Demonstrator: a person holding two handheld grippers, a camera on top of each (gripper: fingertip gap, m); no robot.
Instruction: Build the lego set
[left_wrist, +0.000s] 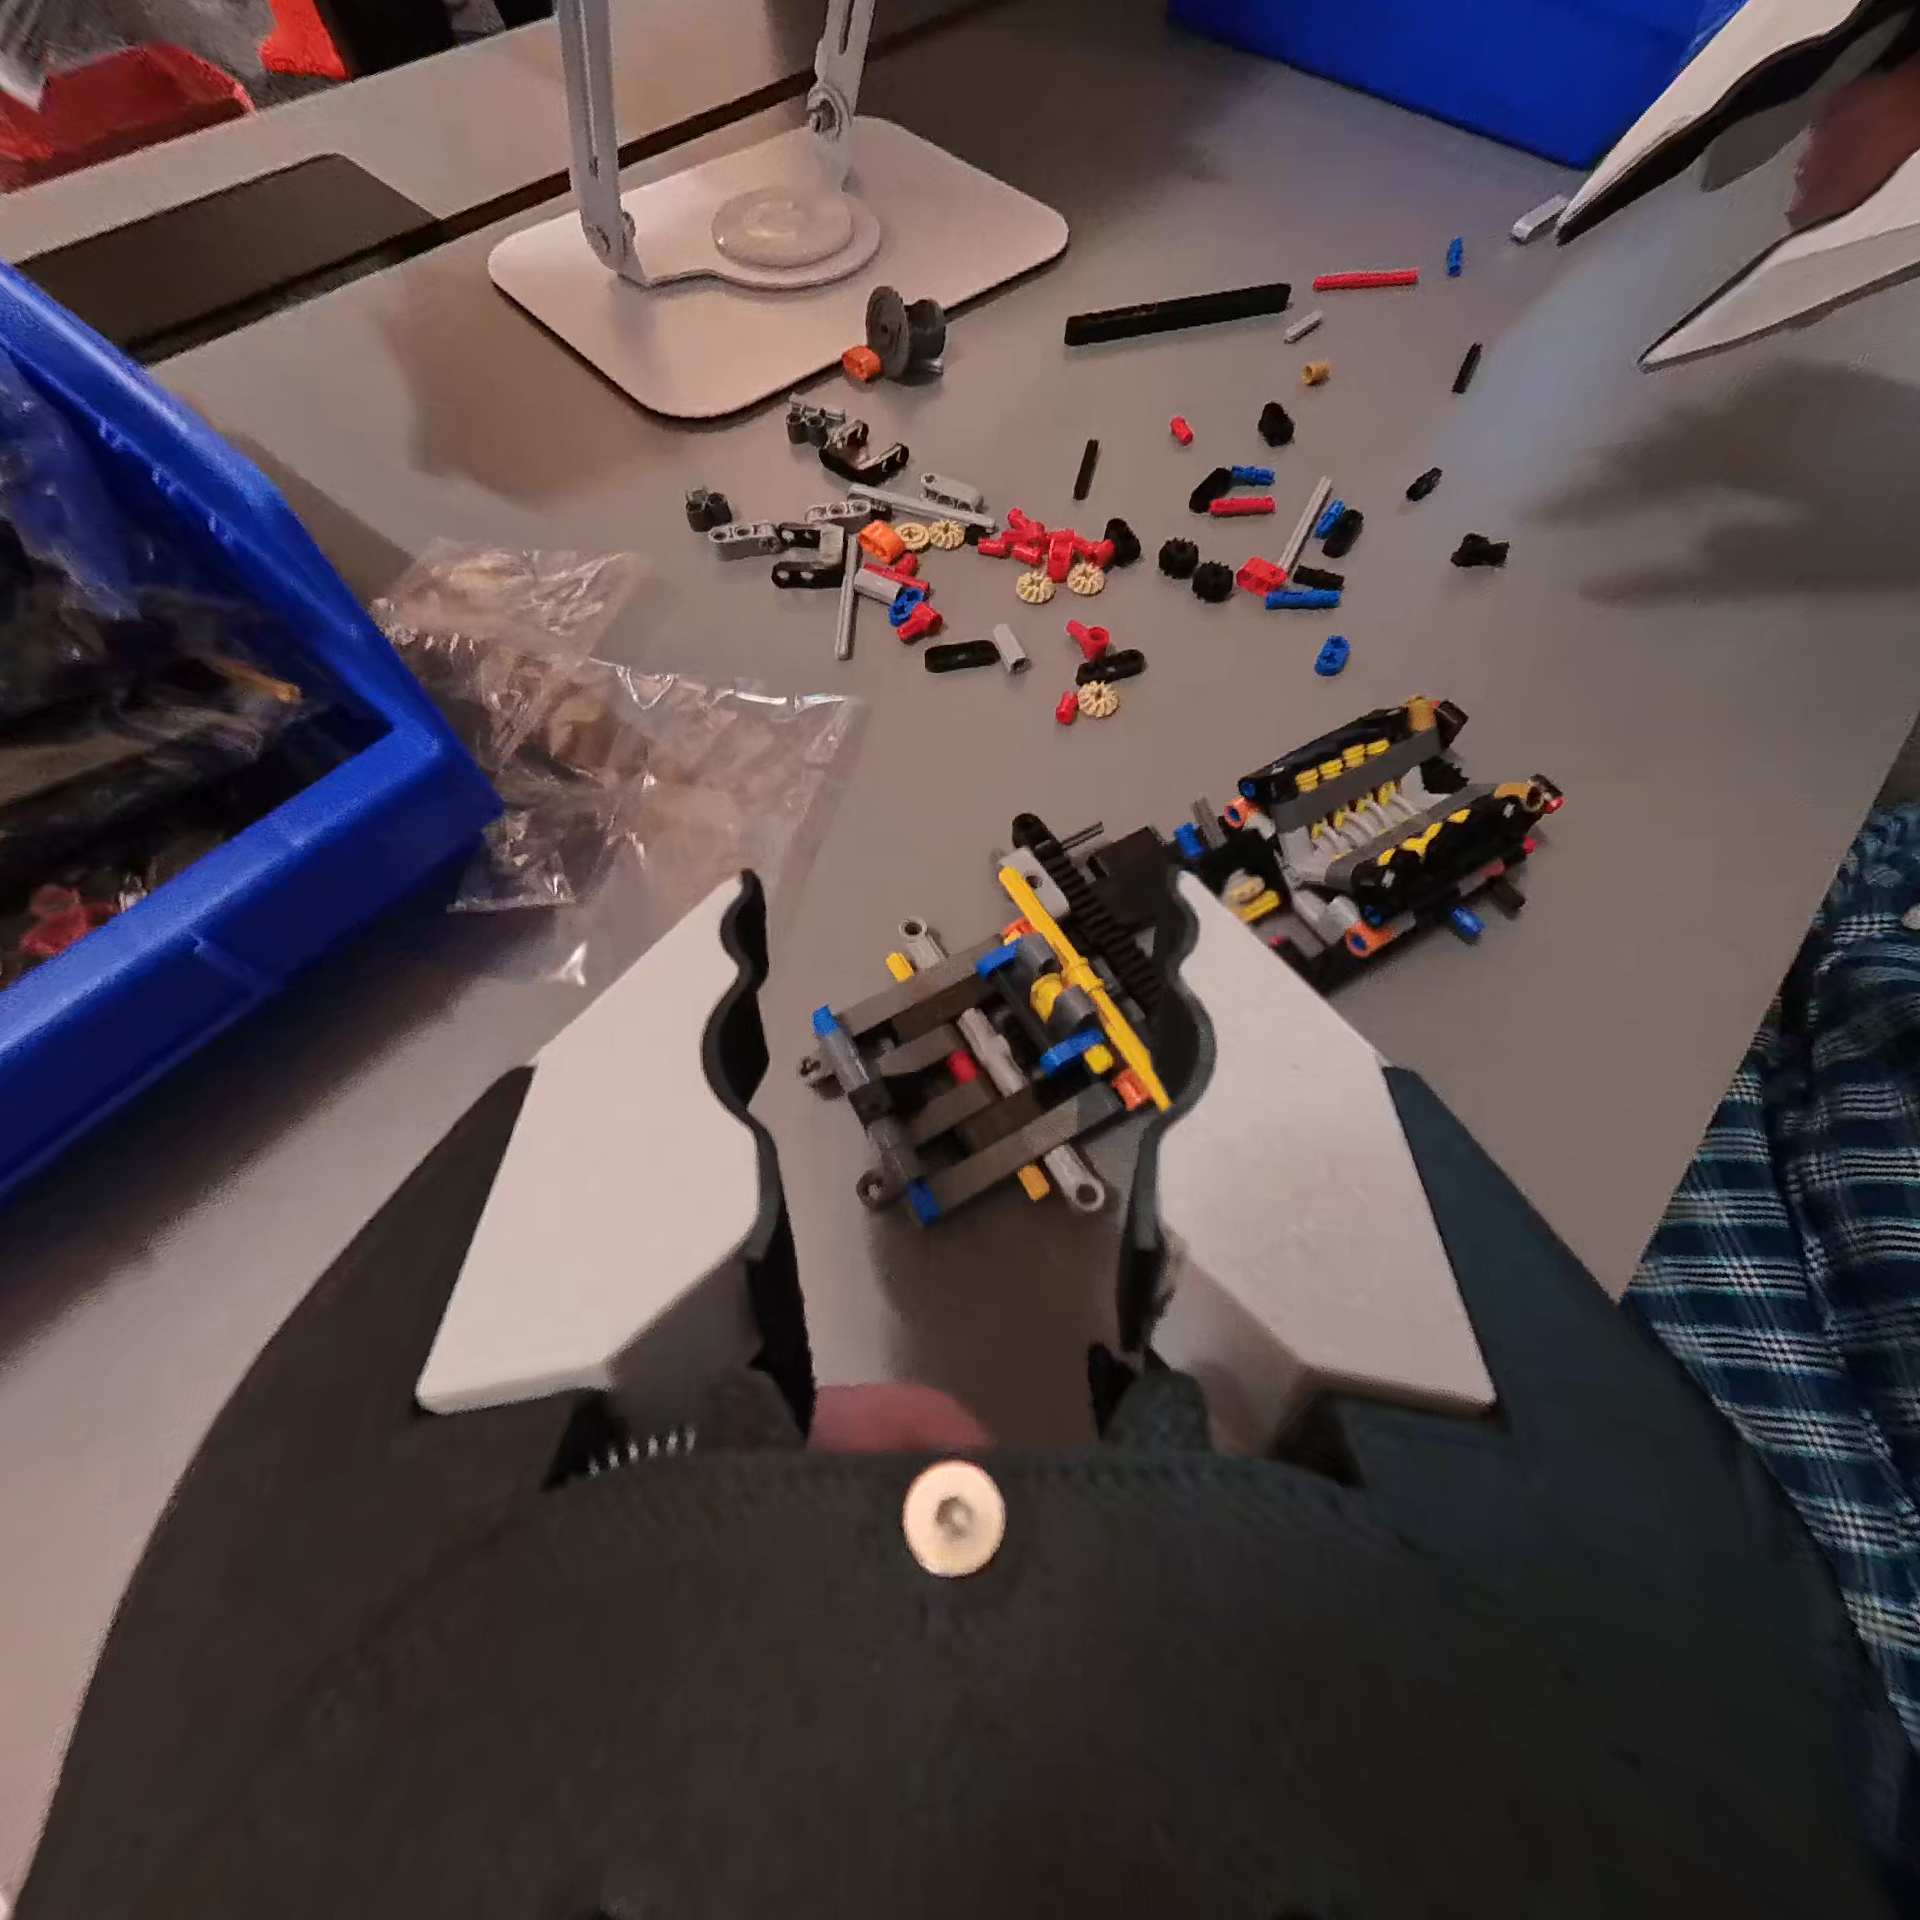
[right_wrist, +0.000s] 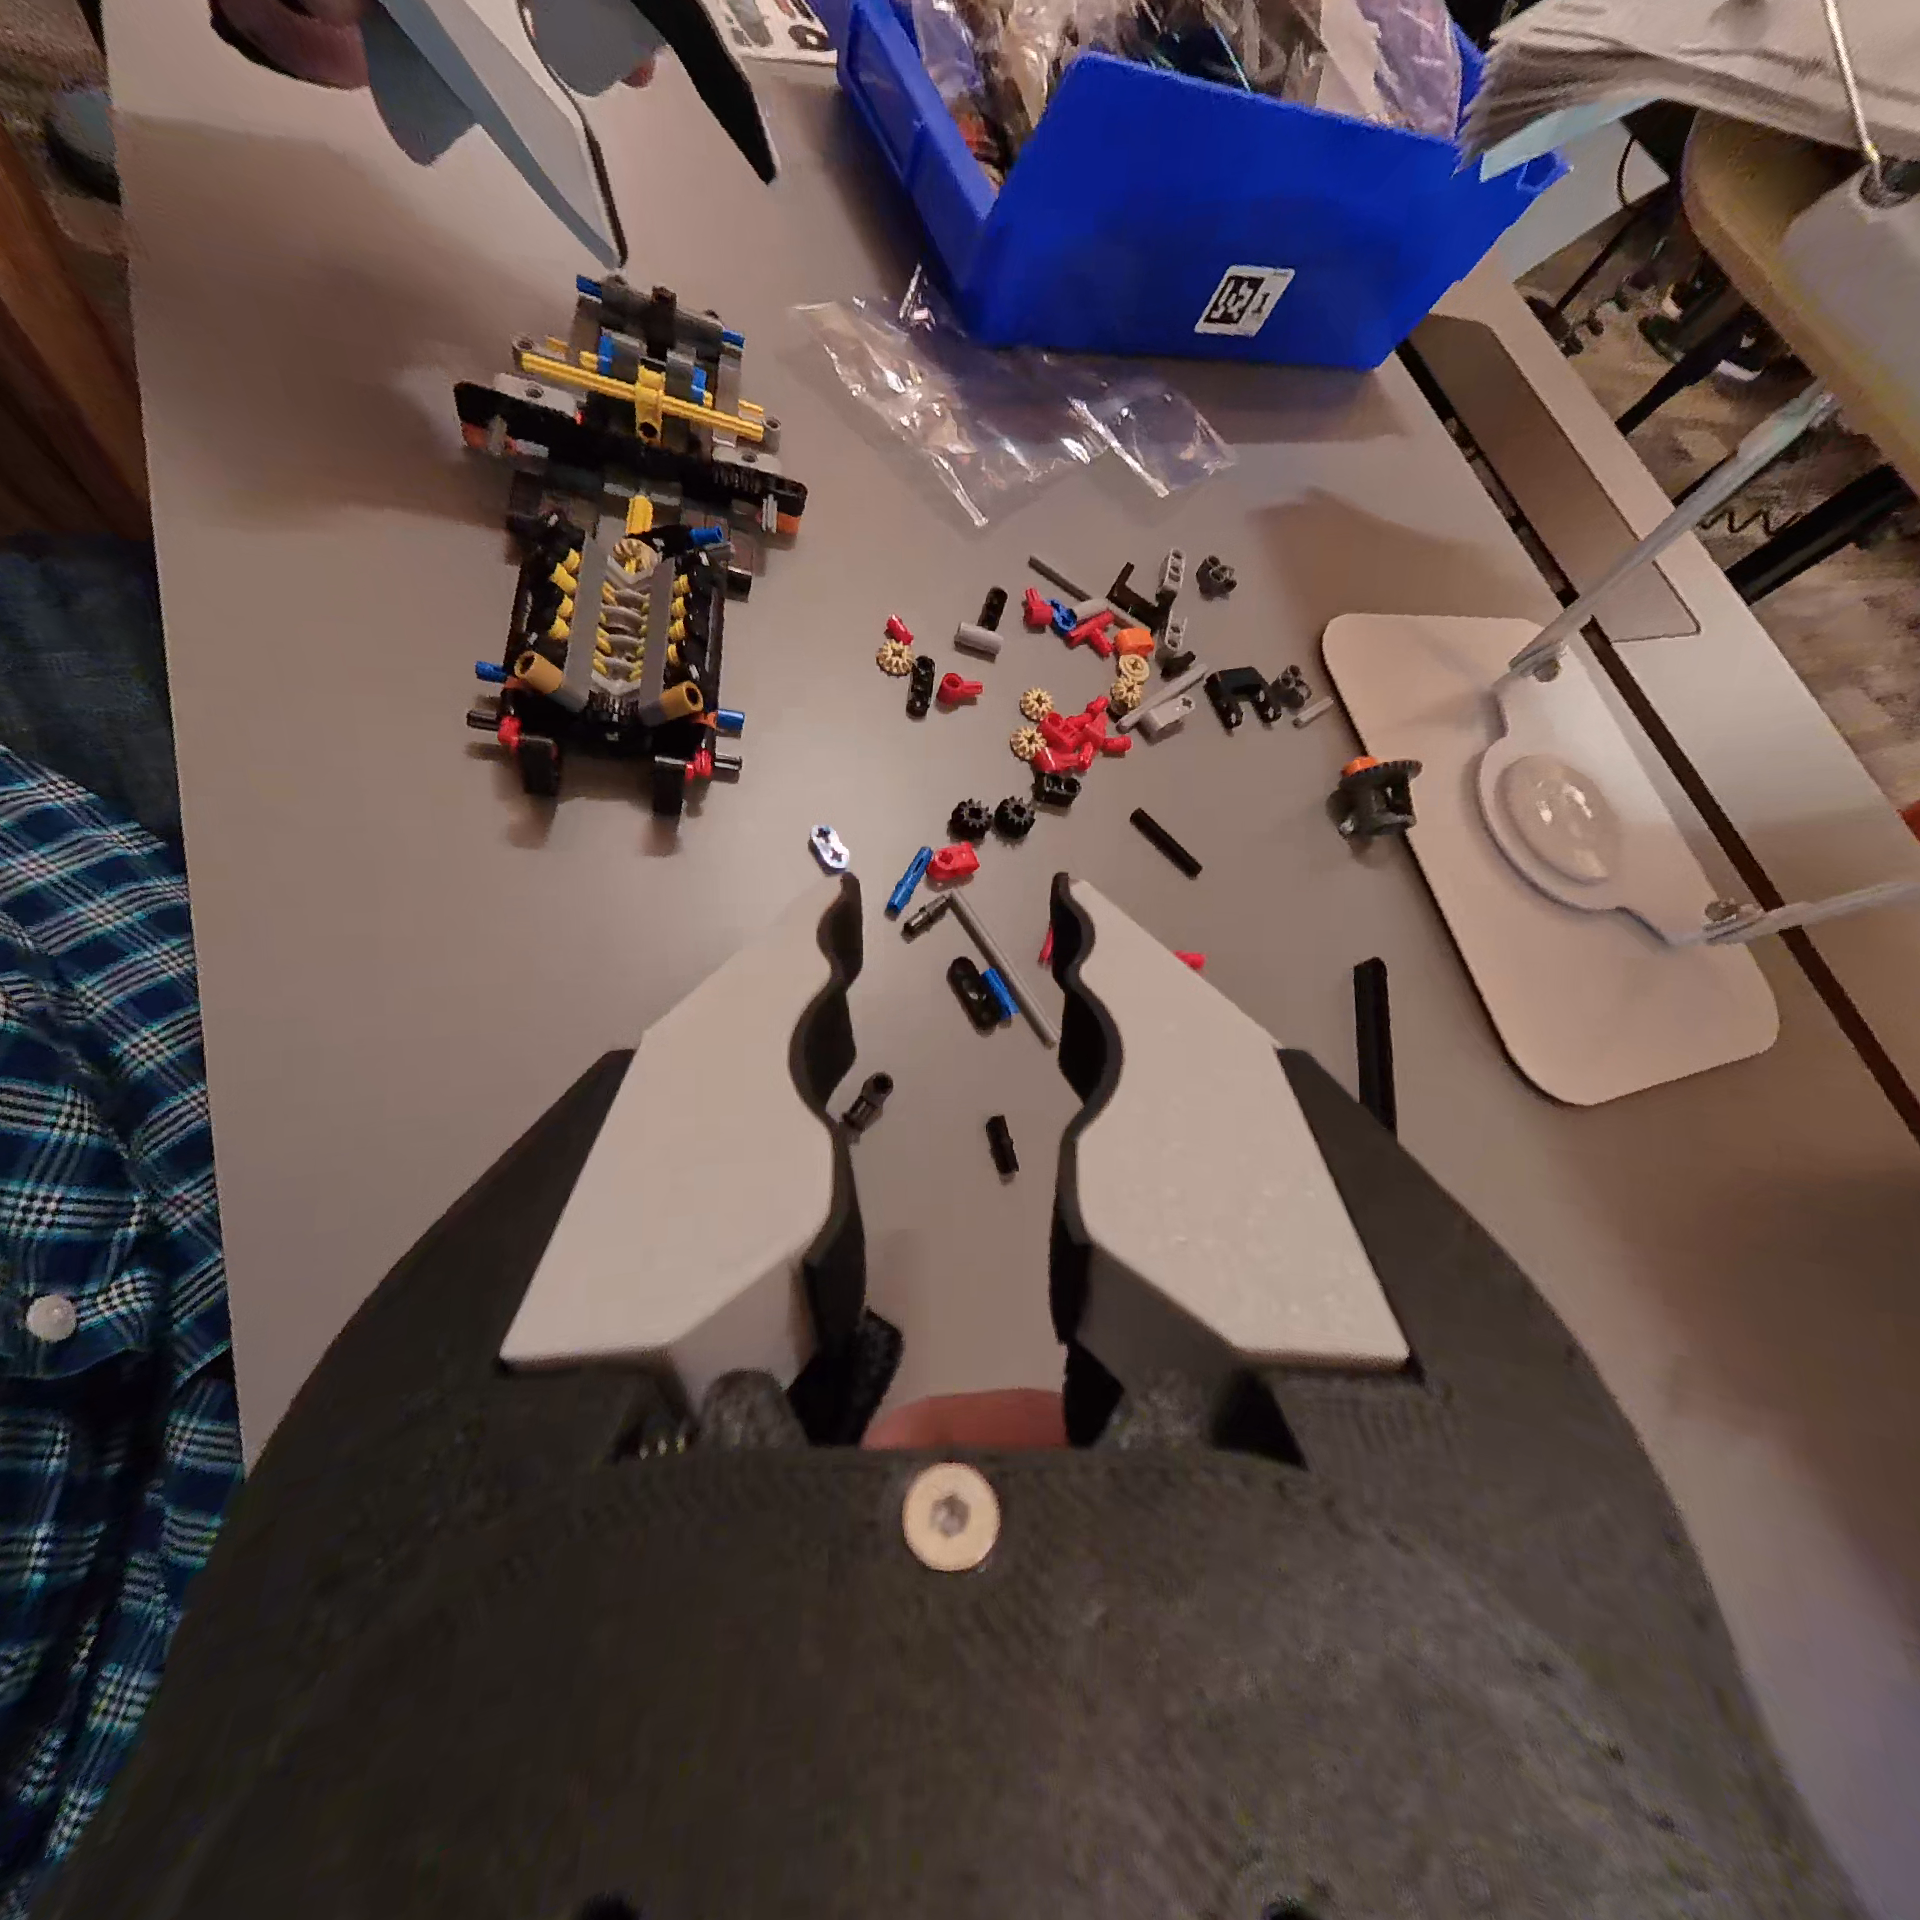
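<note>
left claw (left_wrist: 966, 914): open, straddling lego build (left_wrist: 997, 1049) on desk (left_wrist: 520, 1195)
right claw (right_wrist: 956, 894): open, empty, above loose pieces (right_wrist: 1060, 717)

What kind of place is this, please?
Probably an office or lab workbench used for assembly. A grey table holds loose building pieces, a blue parts bin and a flat lamp or stand base; desk legs appear beyond.

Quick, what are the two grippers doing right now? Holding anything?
Left gripper: open, holding nothing, around one end of the lego build.
Right gripper: open, empty, over loose pieces.
</note>
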